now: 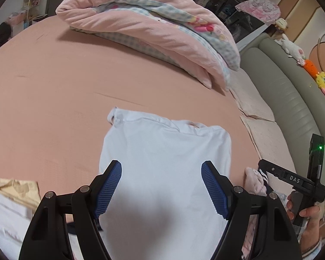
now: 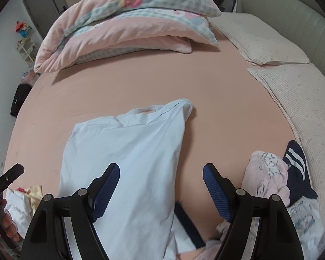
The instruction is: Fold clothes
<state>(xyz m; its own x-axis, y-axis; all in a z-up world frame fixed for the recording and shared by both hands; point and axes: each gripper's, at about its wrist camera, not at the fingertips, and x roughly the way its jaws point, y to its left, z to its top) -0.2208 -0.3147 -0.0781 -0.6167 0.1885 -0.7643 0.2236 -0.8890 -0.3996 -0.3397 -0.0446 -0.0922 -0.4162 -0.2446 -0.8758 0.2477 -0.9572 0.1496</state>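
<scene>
At the near left of the bed, beside your left gripper, lies a small heap of yellow and white clothes (image 1: 13,195), also visible low on the left in the right wrist view. Your left gripper (image 1: 161,186) hangs over the near part of the white T-shirt (image 1: 164,158) with its blue pads (image 1: 109,189) spread wide and nothing between them: it is released. The T-shirt lies on the pink sheet (image 1: 54,82) near the middle of the bed's near side, already folded into a narrow strip that runs away from you, its neck opening at the far end. The cloth looks smooth, with a slight bunch at the far left corner. In the right wrist view your right gripper (image 2: 161,189) sits over the shirt's right edge: its left finger is above the white cloth, its right finger above bare sheet. Its jaws are also wide apart and grasp nothing. A dark blue strip (image 2: 187,223) pokes out from under the shirt's near right edge; you cannot tell what it belongs to. Just right of that gripper is a pile of unfolded clothes (image 2: 270,179): a pink piece with a cartoon print, a navy piece with white stripes, and a pale printed one nearest you. Far across the bed lies a folded pink quilt (image 2: 127,28), and two pale pillows (image 2: 266,41) line the right side by the padded headboard (image 1: 290,99).
</scene>
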